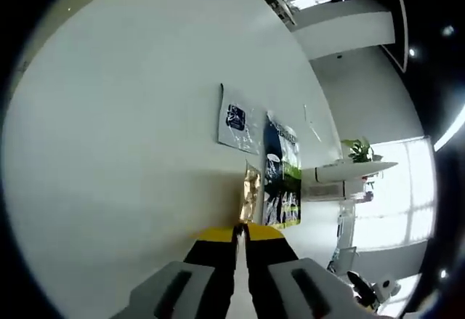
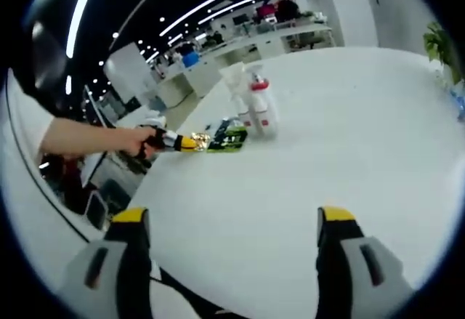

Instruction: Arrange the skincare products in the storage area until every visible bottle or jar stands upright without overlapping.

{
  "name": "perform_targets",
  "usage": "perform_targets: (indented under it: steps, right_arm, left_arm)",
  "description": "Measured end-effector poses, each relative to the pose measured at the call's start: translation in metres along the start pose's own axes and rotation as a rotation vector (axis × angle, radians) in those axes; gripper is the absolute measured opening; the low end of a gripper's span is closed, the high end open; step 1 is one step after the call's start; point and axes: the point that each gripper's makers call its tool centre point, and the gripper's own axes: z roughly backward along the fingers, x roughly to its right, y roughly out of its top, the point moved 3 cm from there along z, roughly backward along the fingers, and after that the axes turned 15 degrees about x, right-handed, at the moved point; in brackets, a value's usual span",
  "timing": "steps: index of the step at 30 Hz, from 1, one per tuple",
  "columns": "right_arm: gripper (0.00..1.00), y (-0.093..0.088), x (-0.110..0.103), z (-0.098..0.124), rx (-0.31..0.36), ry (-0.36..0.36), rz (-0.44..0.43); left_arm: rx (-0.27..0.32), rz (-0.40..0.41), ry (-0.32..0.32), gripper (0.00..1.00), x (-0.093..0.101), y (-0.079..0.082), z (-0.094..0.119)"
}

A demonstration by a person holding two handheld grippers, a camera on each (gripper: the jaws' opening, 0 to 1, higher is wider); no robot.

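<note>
My left gripper point(image 1: 240, 233) has its yellow-tipped jaws pressed together on the edge of a gold foil sachet point(image 1: 251, 194) lying on the white table point(image 1: 109, 152). Just beyond the gold foil sachet lie a dark green sachet point(image 1: 282, 174) and a white sachet point(image 1: 234, 119), all flat. In the right gripper view a hand holds the left gripper point(image 2: 174, 142) at the gold foil sachet point(image 2: 197, 142), with the green sachet point(image 2: 229, 137) beside it. Two white bottles with red caps point(image 2: 260, 105) stand upright behind them, next to a clear wrapper point(image 2: 236, 83). My right gripper point(image 2: 232, 221) hangs open over bare table, nothing between its jaws.
The person's sleeve and forearm point(image 2: 73, 139) reach in from the left. The table edge point(image 2: 145, 181) runs close to the sachets. A potted plant point(image 1: 360, 148) stands on a white ledge beyond the table. Office desks point(image 2: 276, 32) fill the background.
</note>
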Motion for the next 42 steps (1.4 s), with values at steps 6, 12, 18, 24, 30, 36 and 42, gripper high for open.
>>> perform_targets:
  steps: [6, 12, 18, 24, 30, 36, 42]
  right_arm:
    - [0.93, -0.002, -0.004, -0.005, -0.011, 0.014, -0.004]
    - [0.93, -0.003, -0.007, -0.009, -0.024, 0.031, 0.001]
    - [0.92, -0.004, -0.007, -0.009, -0.028, 0.032, -0.008]
    - [0.92, -0.006, -0.008, -0.008, -0.031, 0.038, -0.005]
    - [0.92, -0.003, -0.007, -0.009, -0.011, 0.040, -0.012]
    - [0.92, -0.004, -0.006, -0.007, -0.002, 0.040, -0.013]
    - [0.94, -0.001, -0.005, -0.003, 0.034, 0.031, -0.019]
  left_arm:
    - [-0.009, -0.009, 0.002, 0.05, -0.002, 0.000, 0.000]
    - [0.000, -0.016, 0.012, 0.06, -0.002, 0.004, 0.004]
    - [-0.026, -0.034, 0.031, 0.11, -0.002, 0.009, 0.006]
    - [-0.039, -0.026, 0.050, 0.17, -0.001, 0.009, 0.012]
    - [-0.075, -0.066, 0.083, 0.29, -0.001, 0.010, 0.025]
    - [-0.041, -0.147, 0.079, 0.37, 0.001, 0.018, 0.031]
    - [0.025, -0.238, 0.019, 0.38, 0.018, 0.011, 0.035]
